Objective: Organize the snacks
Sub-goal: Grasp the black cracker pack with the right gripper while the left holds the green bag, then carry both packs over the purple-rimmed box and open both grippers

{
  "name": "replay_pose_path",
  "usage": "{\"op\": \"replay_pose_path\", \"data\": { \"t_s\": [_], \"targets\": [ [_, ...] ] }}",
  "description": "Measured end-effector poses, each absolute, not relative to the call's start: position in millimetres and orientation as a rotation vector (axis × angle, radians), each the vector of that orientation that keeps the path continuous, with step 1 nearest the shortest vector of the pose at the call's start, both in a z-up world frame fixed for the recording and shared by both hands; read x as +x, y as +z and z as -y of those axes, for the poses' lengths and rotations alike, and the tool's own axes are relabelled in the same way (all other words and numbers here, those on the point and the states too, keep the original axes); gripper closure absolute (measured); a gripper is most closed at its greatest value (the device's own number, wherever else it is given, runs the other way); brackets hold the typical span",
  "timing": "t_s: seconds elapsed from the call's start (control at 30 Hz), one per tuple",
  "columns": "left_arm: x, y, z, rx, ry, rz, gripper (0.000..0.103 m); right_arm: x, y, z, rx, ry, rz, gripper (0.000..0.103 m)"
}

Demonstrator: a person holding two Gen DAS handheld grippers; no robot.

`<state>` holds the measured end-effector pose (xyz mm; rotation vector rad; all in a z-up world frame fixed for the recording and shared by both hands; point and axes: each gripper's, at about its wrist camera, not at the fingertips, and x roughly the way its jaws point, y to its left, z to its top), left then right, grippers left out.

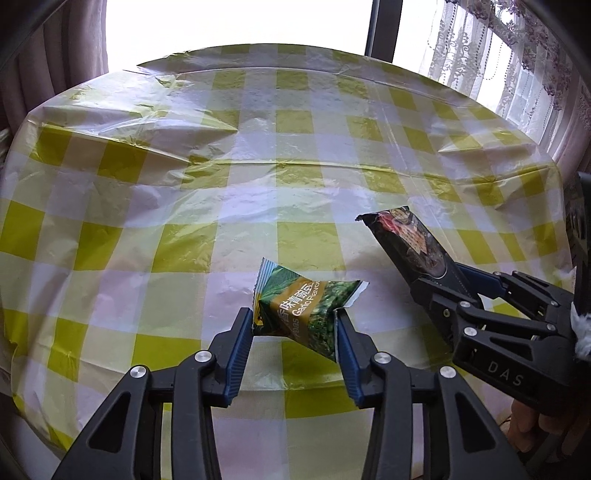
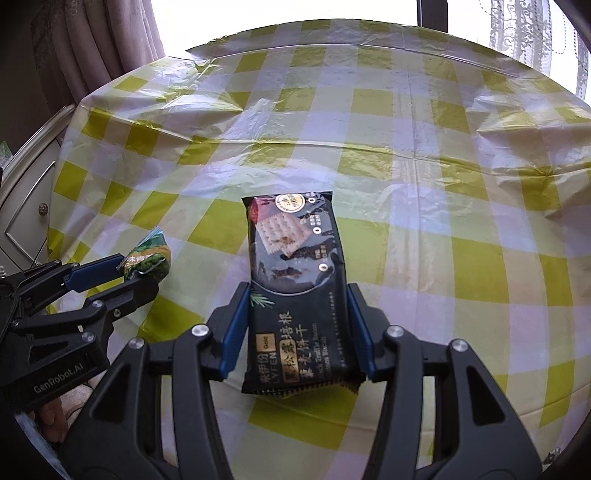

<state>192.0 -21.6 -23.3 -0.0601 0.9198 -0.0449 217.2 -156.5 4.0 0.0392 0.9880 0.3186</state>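
My left gripper is shut on a small green garlic-pea packet and holds it a little above the checked tablecloth. The blue pads press its two sides. To its right, my right gripper is shut on a long black biscuit pack that slants up and away. In the right wrist view that black biscuit pack sits lengthwise between the pads of the right gripper. The left gripper shows at the left there, with the green packet crumpled at its tips.
A yellow-and-white checked plastic cloth covers the round table, creased toward the back. A white cabinet stands off the table's left edge. Curtains and a dark window post are behind. A person's hand grips the right tool.
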Motion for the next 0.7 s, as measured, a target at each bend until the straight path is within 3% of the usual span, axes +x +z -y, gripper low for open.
{"op": "replay_pose_path", "data": {
  "t_s": [0.7],
  "targets": [
    [131.5, 16.7, 95.6, -0.164, -0.244, -0.849, 0.059, 127.3, 47.2, 225.3, 0.092, 0.218, -0.914, 0.049]
  ]
}}
